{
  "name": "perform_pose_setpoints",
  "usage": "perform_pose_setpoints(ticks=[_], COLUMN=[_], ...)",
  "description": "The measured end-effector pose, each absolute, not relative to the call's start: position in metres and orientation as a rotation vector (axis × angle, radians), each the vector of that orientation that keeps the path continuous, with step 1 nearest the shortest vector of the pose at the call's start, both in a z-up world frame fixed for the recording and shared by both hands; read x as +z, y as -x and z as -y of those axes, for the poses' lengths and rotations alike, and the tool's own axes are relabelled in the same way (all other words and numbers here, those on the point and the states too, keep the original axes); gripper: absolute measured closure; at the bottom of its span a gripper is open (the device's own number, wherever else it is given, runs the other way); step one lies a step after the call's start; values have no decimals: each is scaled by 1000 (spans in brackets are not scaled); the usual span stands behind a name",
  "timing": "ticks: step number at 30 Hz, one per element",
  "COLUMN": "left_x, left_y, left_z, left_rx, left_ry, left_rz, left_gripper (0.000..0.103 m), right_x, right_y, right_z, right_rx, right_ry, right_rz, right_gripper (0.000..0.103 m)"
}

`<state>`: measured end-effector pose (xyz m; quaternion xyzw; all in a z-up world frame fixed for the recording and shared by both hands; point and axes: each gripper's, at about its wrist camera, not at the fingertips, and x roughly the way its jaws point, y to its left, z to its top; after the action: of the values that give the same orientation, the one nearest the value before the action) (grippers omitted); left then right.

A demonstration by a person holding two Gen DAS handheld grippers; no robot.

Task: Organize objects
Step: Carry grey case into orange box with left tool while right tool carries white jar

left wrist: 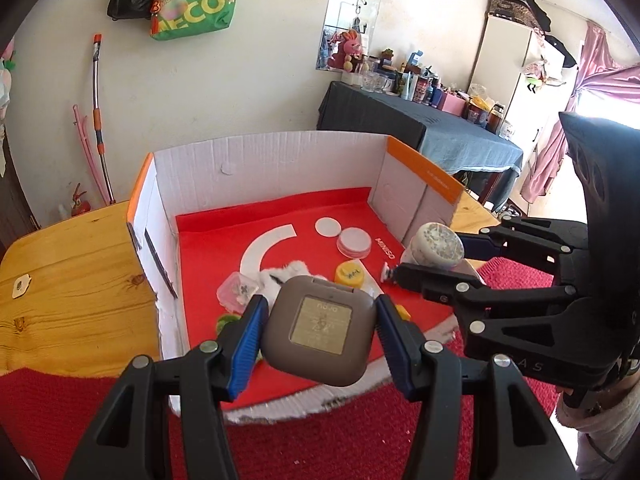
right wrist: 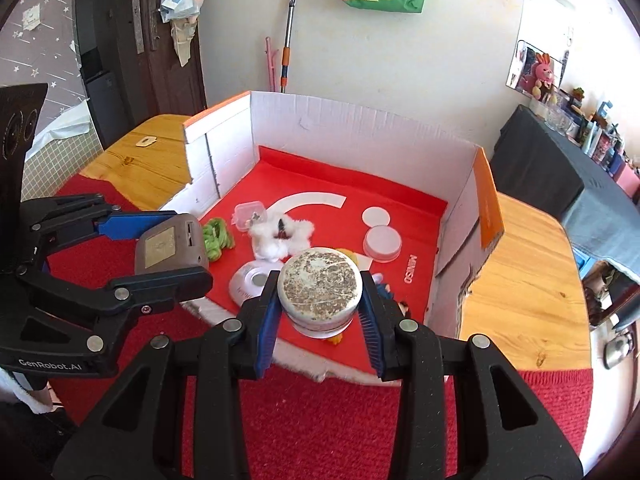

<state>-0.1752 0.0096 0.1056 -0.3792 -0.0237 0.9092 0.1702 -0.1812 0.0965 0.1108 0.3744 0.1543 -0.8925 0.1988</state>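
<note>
Both grippers are black plastic linkages with triangular cut-outs and round silver pivot pins. The left gripper [left wrist: 320, 320] has ribbed blue pads [left wrist: 246, 344] on its fingers. The right gripper [right wrist: 320, 312] has the same blue pads [right wrist: 267, 330]. White lettering reads "GenRobot.AI" on the left gripper's body. A fuzzy white cuff [right wrist: 28, 396] shows behind it.
</note>
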Motion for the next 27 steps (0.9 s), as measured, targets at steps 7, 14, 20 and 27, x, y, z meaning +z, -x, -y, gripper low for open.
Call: perform_pose_setpoints(ticks=[7,14,20,27], left_x=[100,87,74,61], left_y=[239,275,295,309], left_z=[0,1,1,1], left_rx=[2569,2595,2598,2609], left_ry=[1202,1278,1342,1401], left_rz=[169,179,202,256], left_gripper=[46,46,46,46], right_x=[105,90,79,69], right_y=[243,291,323,346], right_z=[-87,-86,-89,-92], right_rx=[-2473,-2474,-2480,-2480], right_ry=[-1165,-1284,-1376,-1453], right_rz=[-455,-440,-463,-475], right_gripper=[68,68,68,68])
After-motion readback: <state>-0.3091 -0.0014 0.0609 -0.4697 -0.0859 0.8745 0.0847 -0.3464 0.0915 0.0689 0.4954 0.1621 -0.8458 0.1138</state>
